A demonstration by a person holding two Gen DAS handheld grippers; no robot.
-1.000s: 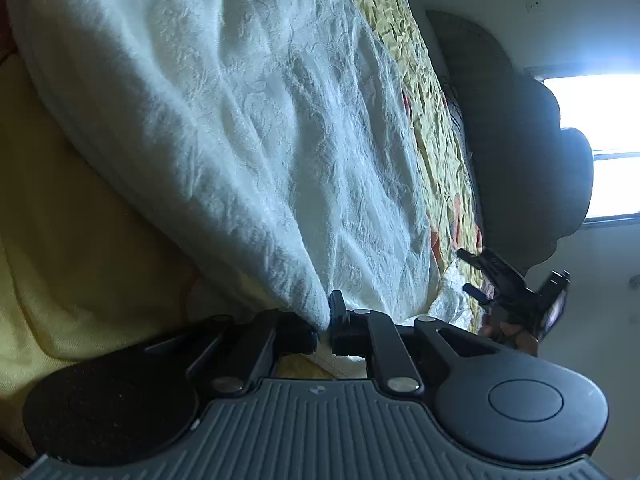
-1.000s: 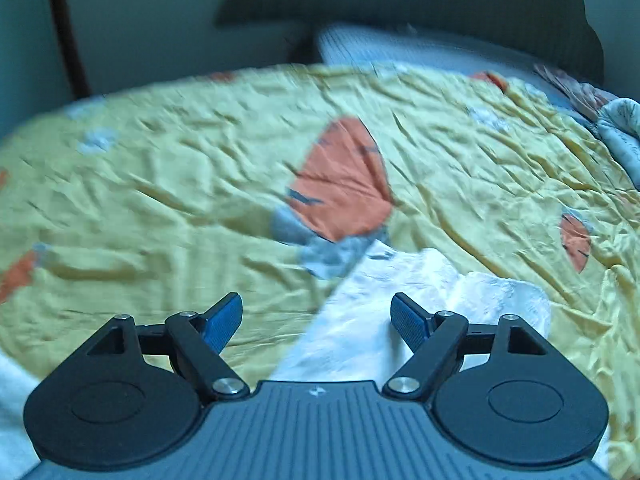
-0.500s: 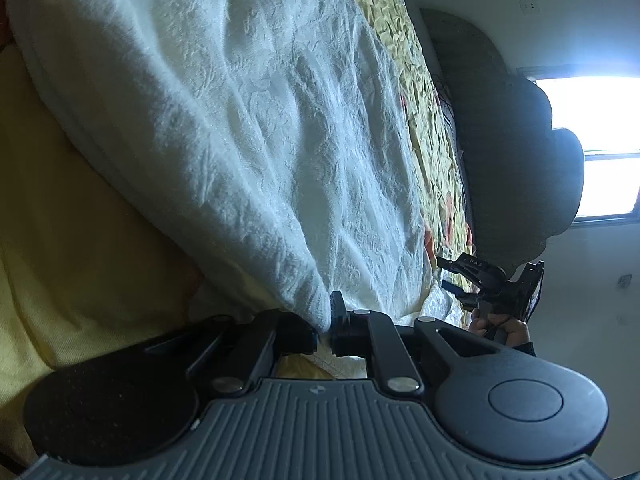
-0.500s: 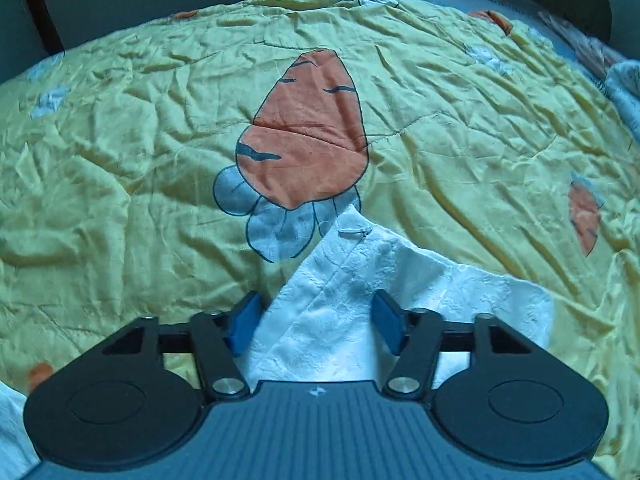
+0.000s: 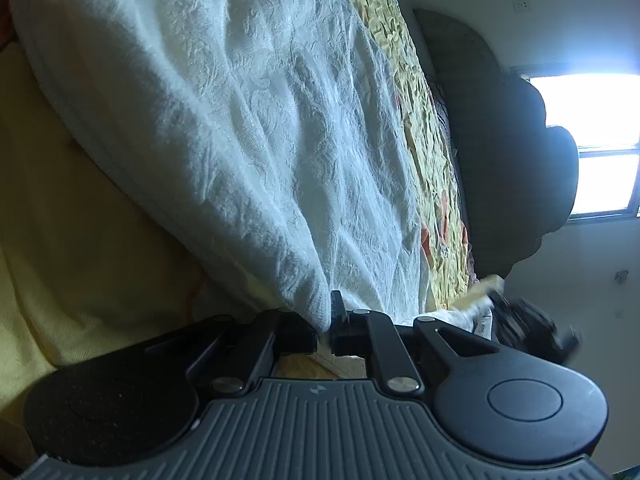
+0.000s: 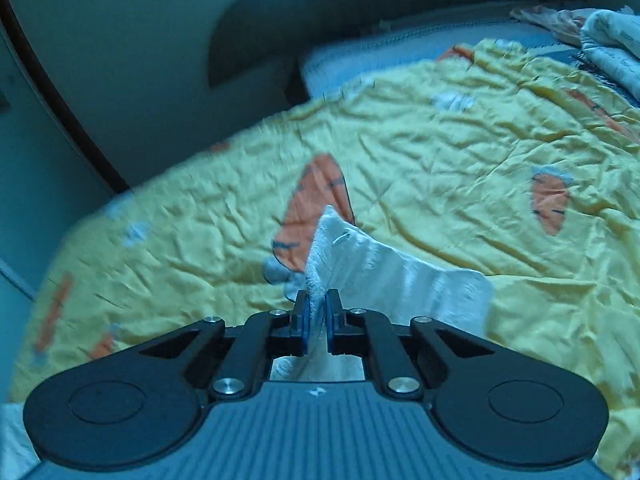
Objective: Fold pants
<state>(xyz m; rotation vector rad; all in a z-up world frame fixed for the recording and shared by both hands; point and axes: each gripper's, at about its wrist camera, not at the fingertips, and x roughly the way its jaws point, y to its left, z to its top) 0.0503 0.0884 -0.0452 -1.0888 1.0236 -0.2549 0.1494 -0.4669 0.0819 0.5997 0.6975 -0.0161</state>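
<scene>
The white textured pants [image 5: 256,128] lie spread on a yellow bedspread [image 6: 460,160] with orange carrot prints. My left gripper [image 5: 325,326] is shut on a corner of the pants, and the cloth stretches away from it. My right gripper [image 6: 318,312] is shut on another corner of the pants [image 6: 360,256], which stands up between its blue pads. The right gripper also shows blurred at the lower right of the left wrist view [image 5: 528,328].
A dark headboard [image 5: 500,152] and a bright window [image 5: 600,140] are beyond the bed. A grey pillow [image 6: 400,56] and bunched light bedding [image 6: 612,44] lie at the far side. A dark wall stands behind the bed.
My right gripper has closed on the pants corner and lifted it off the bedspread. My left gripper has kept its hold and hardly moved.
</scene>
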